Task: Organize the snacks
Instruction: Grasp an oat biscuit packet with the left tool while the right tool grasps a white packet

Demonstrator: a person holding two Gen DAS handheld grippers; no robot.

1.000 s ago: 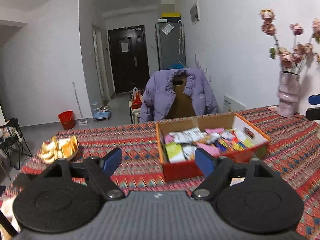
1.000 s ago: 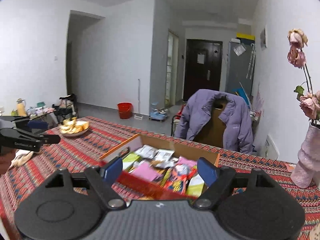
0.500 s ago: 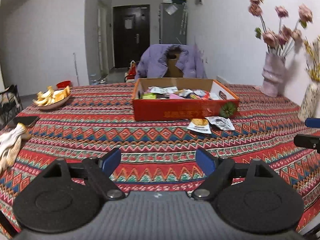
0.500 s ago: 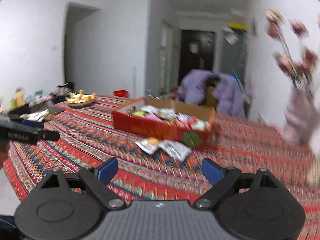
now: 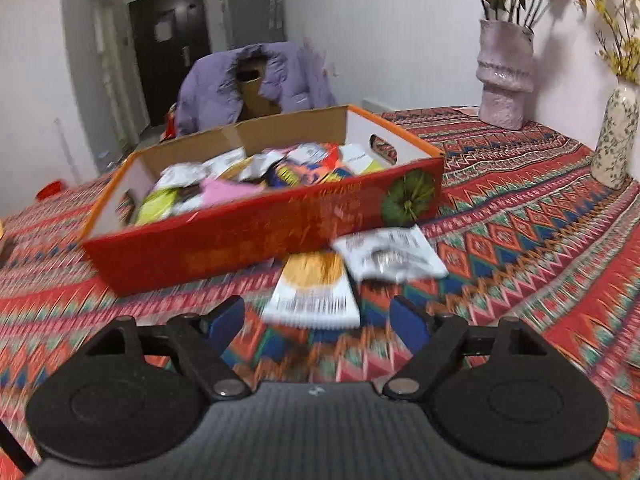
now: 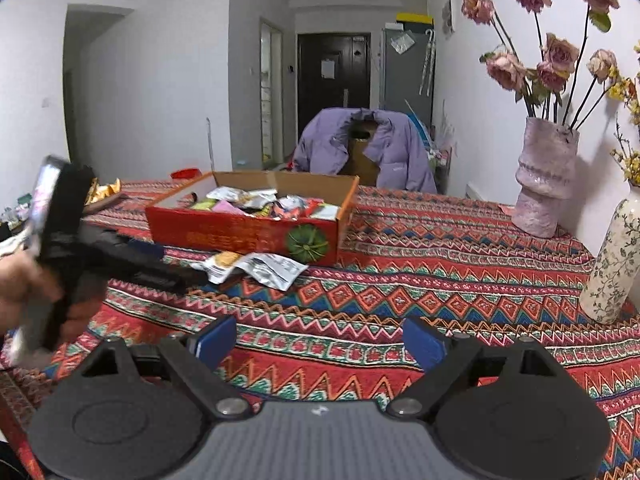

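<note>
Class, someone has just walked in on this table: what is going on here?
A person holds a gripper in each hand, tidying snacks. The left gripper is down close to an orange packet lying beside a silver packet in front of the red box of snacks. Its jaws are open, nothing gripped. The right gripper hangs open over the tablecloth, its jaws having just widened, empty.

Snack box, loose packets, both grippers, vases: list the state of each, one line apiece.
Snack box: open-topped, filled with packets.
Orange-and-white packet: lying flat on the tablecloth in front of the box.
Silver packet: on the cloth beside it, outside the box.
Left gripper: jaws open, empty.
Right gripper: jaws just opened wider, empty.
Pink vase: upright, holding roses.
Floral vase: upright.
</note>
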